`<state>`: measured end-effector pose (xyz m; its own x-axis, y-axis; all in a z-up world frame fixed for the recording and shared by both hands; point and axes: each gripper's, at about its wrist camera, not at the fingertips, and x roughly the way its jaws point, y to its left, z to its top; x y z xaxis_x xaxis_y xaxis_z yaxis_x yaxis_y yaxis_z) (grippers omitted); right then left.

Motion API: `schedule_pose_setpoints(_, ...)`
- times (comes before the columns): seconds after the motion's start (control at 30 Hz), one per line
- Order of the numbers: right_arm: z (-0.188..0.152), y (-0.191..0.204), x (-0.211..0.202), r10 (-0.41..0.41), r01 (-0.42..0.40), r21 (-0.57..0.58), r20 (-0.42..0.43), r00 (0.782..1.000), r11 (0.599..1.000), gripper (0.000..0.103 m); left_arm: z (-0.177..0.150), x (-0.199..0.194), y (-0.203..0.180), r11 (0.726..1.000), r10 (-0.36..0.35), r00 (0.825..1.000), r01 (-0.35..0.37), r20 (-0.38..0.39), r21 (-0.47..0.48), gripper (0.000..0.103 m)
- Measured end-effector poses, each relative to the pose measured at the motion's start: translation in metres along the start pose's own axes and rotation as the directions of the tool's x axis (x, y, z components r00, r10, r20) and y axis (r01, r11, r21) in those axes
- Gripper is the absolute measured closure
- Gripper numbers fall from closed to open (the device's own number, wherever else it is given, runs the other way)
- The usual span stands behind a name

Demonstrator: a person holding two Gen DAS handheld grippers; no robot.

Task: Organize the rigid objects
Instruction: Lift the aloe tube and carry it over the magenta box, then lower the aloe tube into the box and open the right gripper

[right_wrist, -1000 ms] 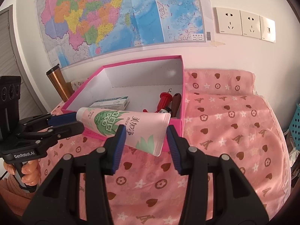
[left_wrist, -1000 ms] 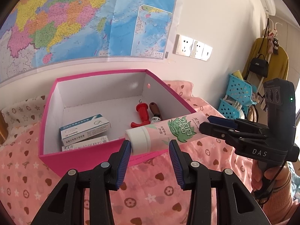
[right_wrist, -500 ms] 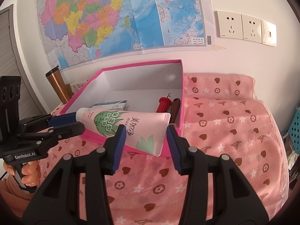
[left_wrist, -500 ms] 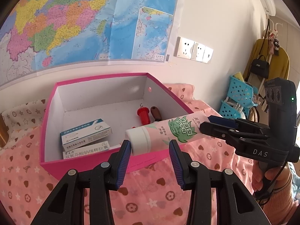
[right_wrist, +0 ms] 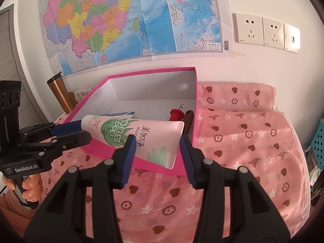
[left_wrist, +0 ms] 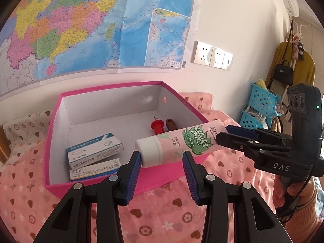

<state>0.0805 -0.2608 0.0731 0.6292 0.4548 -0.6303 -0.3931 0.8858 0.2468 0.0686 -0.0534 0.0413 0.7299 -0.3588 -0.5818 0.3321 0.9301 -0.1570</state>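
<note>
A coloured map point(left_wrist: 81, 24) is pinned to a white wall, with a row of sockets point(left_wrist: 212, 55) to its right. Below it a surface is covered with a pink cloth point(left_wrist: 162, 212) printed with hearts and stars. A pink open box point(left_wrist: 113, 86) with a white inside is set on the cloth against the wall.

A pink tube point(left_wrist: 182, 141) with green leaf print and a white cap is held in the air, roughly level, over the near right corner of the box. Its cap points left and its flat crimped end points right.

The right tongs point(right_wrist: 156, 149) are seen pinching the tube near the crimped end, one pad on each side of the body. The left tongs point(left_wrist: 162, 162) are spread. The cap lies between them and appears to touch the left pad, while a gap is left to the right pad.

Two medicine cartons are seen in the near left part of the box: a blue and white one point(left_wrist: 94, 149) and a flatter one point(left_wrist: 95, 171) just in front of it. A red-handled tool point(left_wrist: 157, 126) and a brown handle point(left_wrist: 171, 123) lie side by side at the right wall.

A copper tumbler point(right_wrist: 60, 93) stands left of the box. Blue baskets point(left_wrist: 261, 103) are stacked at the far right, and a black handbag point(left_wrist: 282, 71) is hung above them.
</note>
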Motion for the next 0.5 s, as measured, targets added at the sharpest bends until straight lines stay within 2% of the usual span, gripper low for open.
schedule_pose_setpoints(0.5,0.016,-0.001,0.019,-0.015,0.014,-0.037,-0.018,1.0,0.999,0.055,0.009,0.015,0.011,0.999,0.023,1.0,-0.024,-0.015,-0.022,0.061)
